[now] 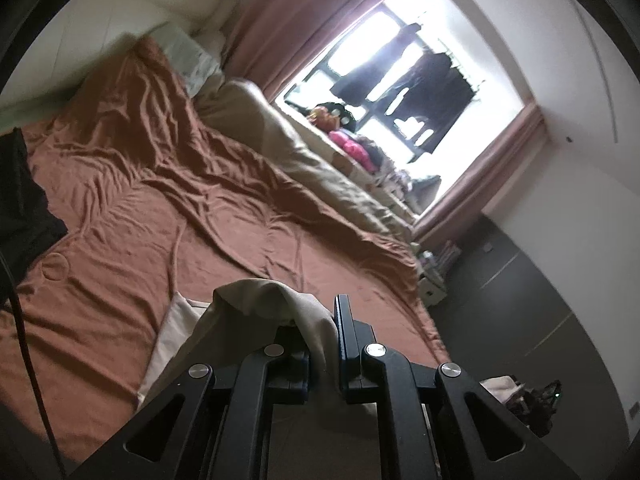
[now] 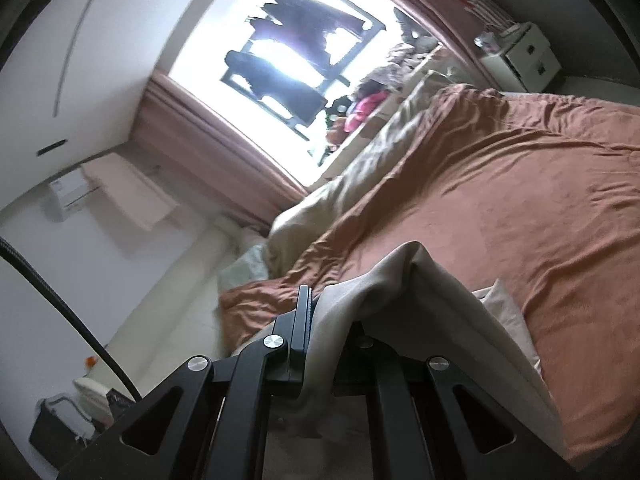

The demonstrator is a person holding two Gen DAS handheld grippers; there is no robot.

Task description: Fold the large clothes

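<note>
I am carrying a cream garment (image 1: 256, 296), pinched at two spots, over the near part of the bed. In the left wrist view its cloth is bunching over the left gripper (image 1: 322, 336), whose jaws are clamped tight on a fold, with the rest trailing down onto the rust-brown bedspread (image 1: 208, 184) below. In the right wrist view the same cream garment (image 2: 400, 276) is draping over the right gripper (image 2: 320, 320), which is likewise clenched on its edge, and a pale corner is lying on the bedspread just beside it.

I judge that I am in the middle of a fold: lifting one edge with both hands to bring it across the part that is resting on the bed. The next move is calling for keeping both pinches firm, holding the edge taut between the two hands, and laying it down square on the lower layer before letting go.

Beyond the bedspread a beige duvet (image 1: 304, 148) is lying along the window (image 1: 400, 92) side, under pink curtains (image 1: 304, 28).
</note>
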